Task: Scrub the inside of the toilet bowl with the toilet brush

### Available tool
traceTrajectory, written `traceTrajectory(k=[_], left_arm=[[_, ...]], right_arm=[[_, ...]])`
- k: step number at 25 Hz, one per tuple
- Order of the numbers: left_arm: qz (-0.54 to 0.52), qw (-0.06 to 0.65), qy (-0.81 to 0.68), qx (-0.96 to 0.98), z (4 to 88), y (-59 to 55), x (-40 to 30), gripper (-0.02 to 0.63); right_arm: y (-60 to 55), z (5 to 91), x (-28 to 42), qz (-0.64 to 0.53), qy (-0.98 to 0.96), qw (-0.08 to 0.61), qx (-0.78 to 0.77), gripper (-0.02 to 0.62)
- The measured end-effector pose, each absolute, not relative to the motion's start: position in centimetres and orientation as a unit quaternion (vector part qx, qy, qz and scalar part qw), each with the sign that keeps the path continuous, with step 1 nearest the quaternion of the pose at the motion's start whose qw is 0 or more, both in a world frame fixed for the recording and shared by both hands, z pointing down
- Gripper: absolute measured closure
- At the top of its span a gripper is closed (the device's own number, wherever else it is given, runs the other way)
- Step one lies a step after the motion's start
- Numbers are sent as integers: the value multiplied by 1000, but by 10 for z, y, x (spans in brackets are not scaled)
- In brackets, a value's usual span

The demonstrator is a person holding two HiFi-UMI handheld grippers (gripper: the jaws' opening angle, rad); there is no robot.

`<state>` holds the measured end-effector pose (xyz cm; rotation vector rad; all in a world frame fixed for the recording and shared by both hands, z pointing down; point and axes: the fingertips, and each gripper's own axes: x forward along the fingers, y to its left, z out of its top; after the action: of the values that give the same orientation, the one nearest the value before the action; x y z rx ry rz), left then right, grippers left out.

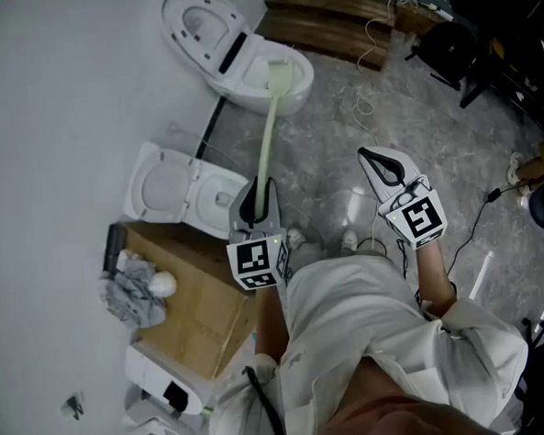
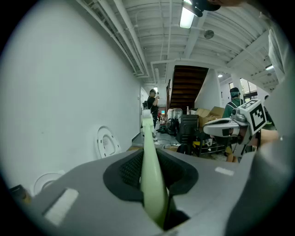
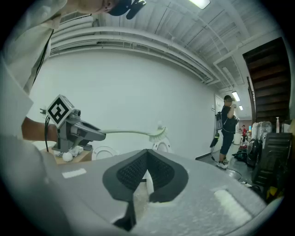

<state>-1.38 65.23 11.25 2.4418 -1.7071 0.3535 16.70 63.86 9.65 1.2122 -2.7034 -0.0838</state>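
A white toilet (image 1: 244, 62) stands at the far wall with its lid (image 1: 196, 23) raised. My left gripper (image 1: 257, 193) is shut on the pale green handle of the toilet brush (image 1: 269, 134). The bristle head (image 1: 280, 72) is out over the open bowl; I cannot tell whether it touches the bowl. In the left gripper view the handle (image 2: 150, 152) runs straight out between the closed jaws. The right gripper view shows the brush (image 3: 133, 132) held level, with its head near the lid. My right gripper (image 1: 371, 155) hangs shut and empty over the floor, right of the brush.
A second toilet (image 1: 183, 190) stands at the near left beside a cardboard box (image 1: 195, 309) that holds a grey rag (image 1: 130, 294). Wooden steps (image 1: 333, 15) and cables (image 1: 367, 50) lie beyond the toilet. A person (image 3: 228, 126) stands further down the room.
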Motion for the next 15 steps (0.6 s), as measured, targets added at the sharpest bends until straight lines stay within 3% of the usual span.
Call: traceTrajectory(k=[5, 15], left_arm=[[130, 58, -568, 811, 110, 651, 21, 505], [127, 43, -574, 808, 107, 615, 28, 505]], right_arm=[[632, 92, 197, -30, -911, 70, 405, 592], [604, 91, 193, -34, -917, 63, 391, 591]])
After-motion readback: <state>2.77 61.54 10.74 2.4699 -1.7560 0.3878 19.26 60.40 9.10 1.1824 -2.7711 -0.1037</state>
